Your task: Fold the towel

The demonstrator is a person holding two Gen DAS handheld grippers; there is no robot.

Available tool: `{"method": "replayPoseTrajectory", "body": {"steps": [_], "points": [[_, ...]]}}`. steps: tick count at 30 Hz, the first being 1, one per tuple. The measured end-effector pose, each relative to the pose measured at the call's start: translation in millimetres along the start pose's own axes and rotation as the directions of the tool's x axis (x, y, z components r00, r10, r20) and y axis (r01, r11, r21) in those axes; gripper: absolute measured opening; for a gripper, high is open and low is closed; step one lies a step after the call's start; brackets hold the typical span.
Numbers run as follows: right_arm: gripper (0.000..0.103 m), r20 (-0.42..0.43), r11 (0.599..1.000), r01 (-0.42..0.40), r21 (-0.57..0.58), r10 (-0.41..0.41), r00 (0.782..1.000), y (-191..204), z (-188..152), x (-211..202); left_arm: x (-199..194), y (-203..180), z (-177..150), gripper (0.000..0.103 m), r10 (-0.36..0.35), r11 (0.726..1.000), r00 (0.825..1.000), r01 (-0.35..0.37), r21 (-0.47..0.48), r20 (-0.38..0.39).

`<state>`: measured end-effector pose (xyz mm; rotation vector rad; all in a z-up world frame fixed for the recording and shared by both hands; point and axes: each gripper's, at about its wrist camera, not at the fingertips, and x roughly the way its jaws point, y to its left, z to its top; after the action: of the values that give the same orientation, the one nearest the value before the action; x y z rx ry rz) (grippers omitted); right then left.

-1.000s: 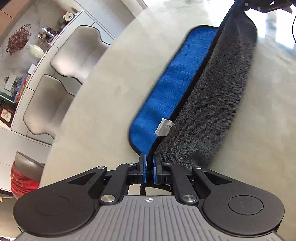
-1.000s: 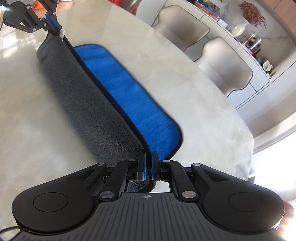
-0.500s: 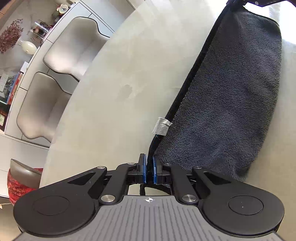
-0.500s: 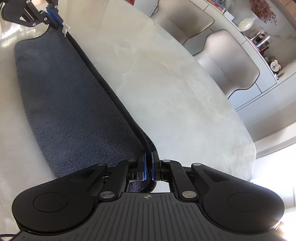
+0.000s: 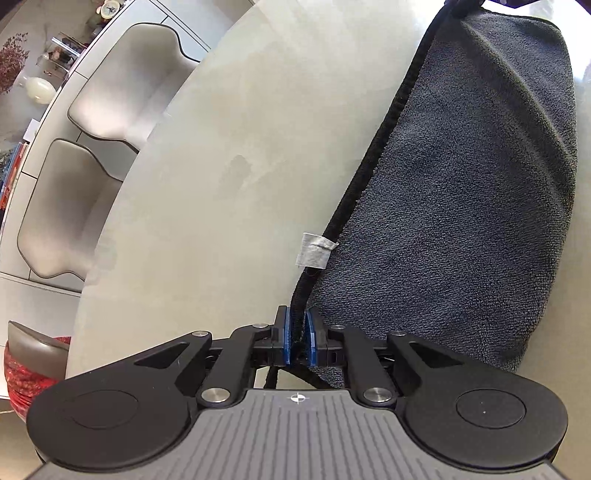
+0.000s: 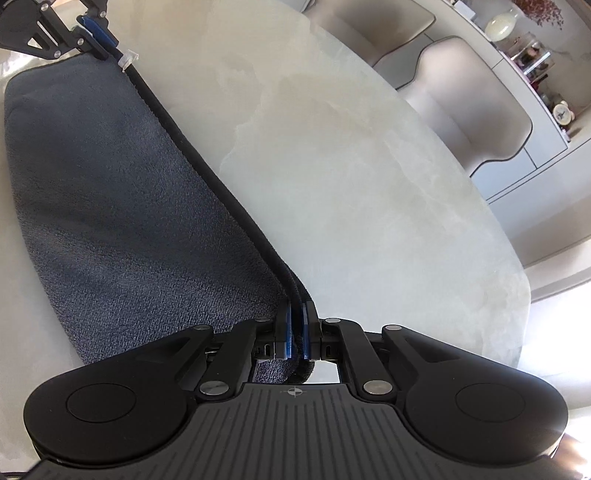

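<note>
The dark grey towel [image 5: 461,184] lies folded in half on the pale marble table [image 5: 240,166], its black hemmed edges stacked along one side. My left gripper [image 5: 297,332] holds one corner of that hem just past the white label [image 5: 314,251]; its jaws are opening slightly, with the hem still between the pads. In the right wrist view the towel [image 6: 110,203] stretches away from my right gripper [image 6: 297,332], which is shut on the other corner. The left gripper [image 6: 92,29] shows at the far end beside the label [image 6: 127,59].
Two pale upholstered chairs [image 5: 129,85] [image 5: 62,206] stand beyond the table's curved edge, with shelves of small items behind them. The same chairs [image 6: 472,103] appear in the right wrist view. Bare tabletop [image 6: 369,184] lies beside the hem.
Both grippers carried the upper grey layer over and down. The blue face seen a second ago is now covered. The left jaws stand slightly wider than before.
</note>
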<state>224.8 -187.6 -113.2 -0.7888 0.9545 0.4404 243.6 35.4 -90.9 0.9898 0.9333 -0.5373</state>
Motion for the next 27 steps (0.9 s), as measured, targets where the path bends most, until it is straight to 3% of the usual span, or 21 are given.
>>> {"method": "replayPoseTrajectory", "body": {"steps": [2,4,8,10,13,16,21,27], "points": [[0.007,0.011,1.000,0.001,0.026,-0.002,1.000,-2,-2,1,-1,0,-1,0.015,0.007,1.000,1.000,-0.007,-0.007,0.002],[0.014,0.025,0.998,0.008,0.061,-0.009,1.000,-4,-4,1,-3,0,-5,0.029,0.044,0.999,0.999,-0.043,-0.015,0.007],[0.024,0.047,0.986,0.087,0.140,-0.094,0.994,-13,-17,-19,-18,4,-17,0.037,0.122,0.991,0.992,-0.121,-0.051,0.026],[0.027,0.061,0.975,0.092,0.203,-0.106,0.992,-16,-27,-35,-34,6,-29,0.047,0.166,0.982,0.985,-0.160,-0.104,0.049],[0.030,0.076,0.946,0.045,0.320,-0.073,0.994,-14,-46,-57,-57,7,-45,0.051,0.210,0.954,0.975,-0.187,-0.236,0.077],[0.030,0.119,0.912,-0.054,0.406,0.006,0.993,-4,-57,-66,-77,-2,-61,0.051,0.138,0.919,0.982,-0.078,-0.387,0.131],[0.030,0.182,0.858,-0.154,0.489,0.072,0.981,18,-54,-69,-92,-38,-72,0.051,0.016,0.844,0.982,0.088,-0.529,0.188],[0.030,0.151,0.866,-0.161,0.474,0.100,0.983,34,-39,-65,-76,-55,-64,0.050,-0.058,0.814,0.985,0.142,-0.564,0.163]]}}
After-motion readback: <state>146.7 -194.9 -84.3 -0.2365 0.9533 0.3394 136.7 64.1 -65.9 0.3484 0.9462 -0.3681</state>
